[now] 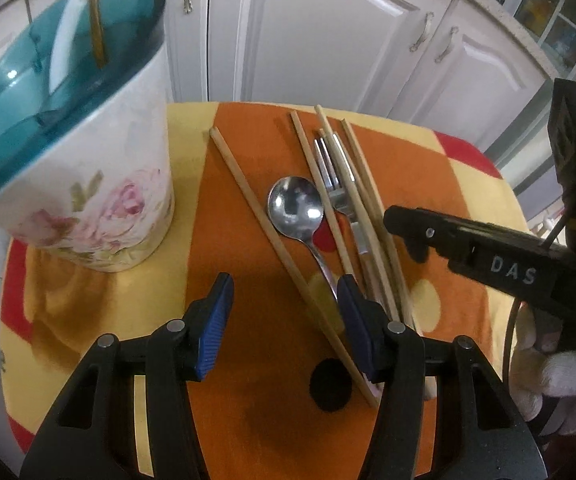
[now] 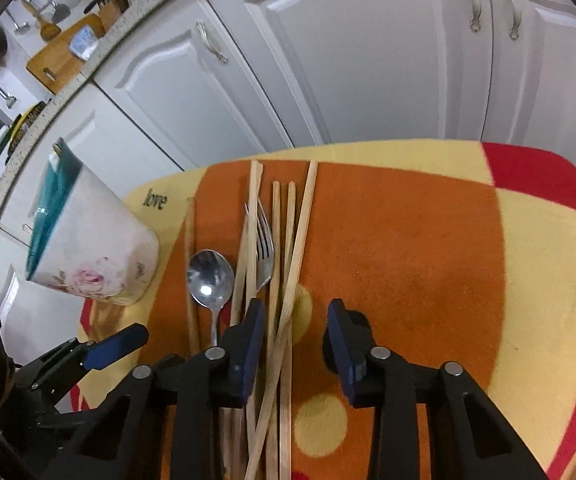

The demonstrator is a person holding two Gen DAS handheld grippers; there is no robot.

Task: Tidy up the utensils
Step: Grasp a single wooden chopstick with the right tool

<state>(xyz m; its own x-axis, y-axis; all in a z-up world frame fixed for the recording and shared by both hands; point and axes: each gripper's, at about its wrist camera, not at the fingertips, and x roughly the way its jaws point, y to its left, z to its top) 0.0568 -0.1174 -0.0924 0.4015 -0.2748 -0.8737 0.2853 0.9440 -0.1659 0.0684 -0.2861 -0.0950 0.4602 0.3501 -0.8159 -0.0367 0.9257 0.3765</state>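
You have barely begun: one chopstick (image 1: 97, 24) stands in the holder (image 1: 88, 184), while spoon (image 1: 296, 208), fork (image 1: 338, 184) and loose chopsticks (image 2: 284, 280) lie on the surface (image 2: 428, 240) (both hand-held grippers (image 1: 284, 320) (image 2: 294, 344) apart, empty).

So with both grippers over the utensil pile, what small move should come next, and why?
Probably lower the right gripper a little and close it: its open fingers straddle a few loose chopsticks without pressing them, and the floral holder stands upright nearby to receive them.
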